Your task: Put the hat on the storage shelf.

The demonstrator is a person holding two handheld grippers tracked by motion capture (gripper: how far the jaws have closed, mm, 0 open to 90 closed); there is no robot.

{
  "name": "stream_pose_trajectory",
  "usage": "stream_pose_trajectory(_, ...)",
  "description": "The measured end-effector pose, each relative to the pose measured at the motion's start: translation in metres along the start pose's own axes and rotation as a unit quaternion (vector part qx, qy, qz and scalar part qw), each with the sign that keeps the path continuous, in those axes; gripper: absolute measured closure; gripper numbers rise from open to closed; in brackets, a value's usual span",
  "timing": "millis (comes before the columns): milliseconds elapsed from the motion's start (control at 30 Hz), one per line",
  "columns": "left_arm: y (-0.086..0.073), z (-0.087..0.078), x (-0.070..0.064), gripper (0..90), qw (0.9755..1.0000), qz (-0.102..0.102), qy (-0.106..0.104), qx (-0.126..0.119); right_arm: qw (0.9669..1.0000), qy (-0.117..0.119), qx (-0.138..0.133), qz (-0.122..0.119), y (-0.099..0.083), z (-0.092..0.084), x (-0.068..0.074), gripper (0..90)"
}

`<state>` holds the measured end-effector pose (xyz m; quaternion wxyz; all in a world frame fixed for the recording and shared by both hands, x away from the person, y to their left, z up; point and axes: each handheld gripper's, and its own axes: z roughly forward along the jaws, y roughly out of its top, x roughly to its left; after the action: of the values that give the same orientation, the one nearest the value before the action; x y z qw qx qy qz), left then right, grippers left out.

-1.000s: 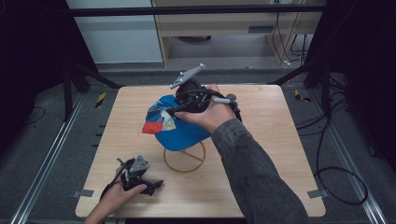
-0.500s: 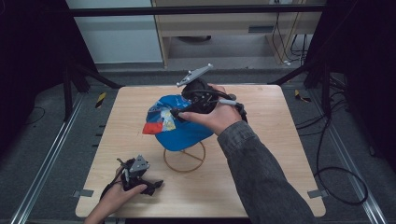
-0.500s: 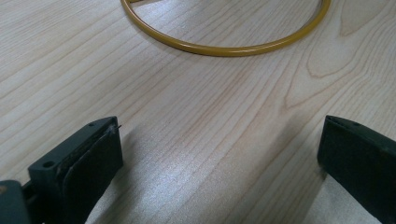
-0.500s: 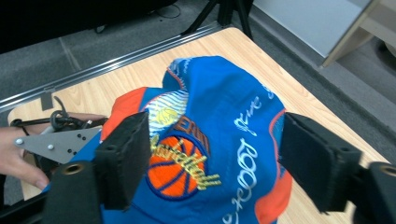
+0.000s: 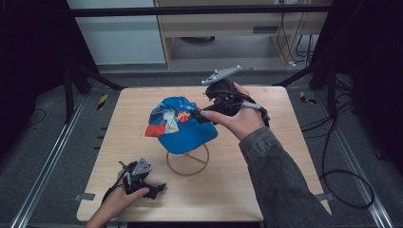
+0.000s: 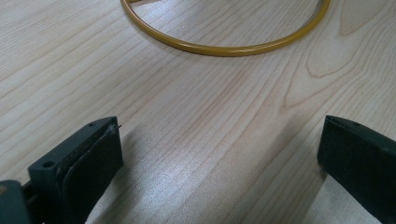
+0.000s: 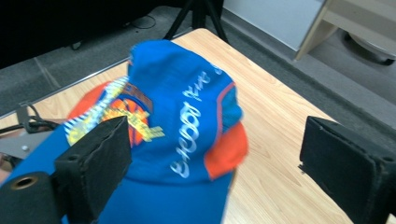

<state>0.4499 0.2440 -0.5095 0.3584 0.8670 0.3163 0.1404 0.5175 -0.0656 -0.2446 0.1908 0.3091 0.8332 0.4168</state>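
White cursive lettering runs along the side of the blue cap [image 7: 187, 121] seen between my right jaws; motion blur leaves it unreadable, though it may begin with an "E". A round orange emblem and a multicoloured printed patch sit on the cap's front panel [image 5: 177, 116]; no words on them can be made out. No other text, numbers or signs can be read.
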Motion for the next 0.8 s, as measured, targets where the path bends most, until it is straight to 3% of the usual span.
stream_pose_trajectory(467, 0.000, 0.000, 0.000, 0.0, 1.0000, 0.000, 0.000, -0.001, 0.9975, -0.050, -0.011, 0.048, -0.041, -0.037, -0.037, 6.2)
stream_pose_trajectory(800, 0.000, 0.000, 0.000, 0.0, 1.0000, -0.001, 0.001, -0.001, 0.9950, -0.074, -0.010, 0.066, -0.068, -0.053, -0.056, 5.5)
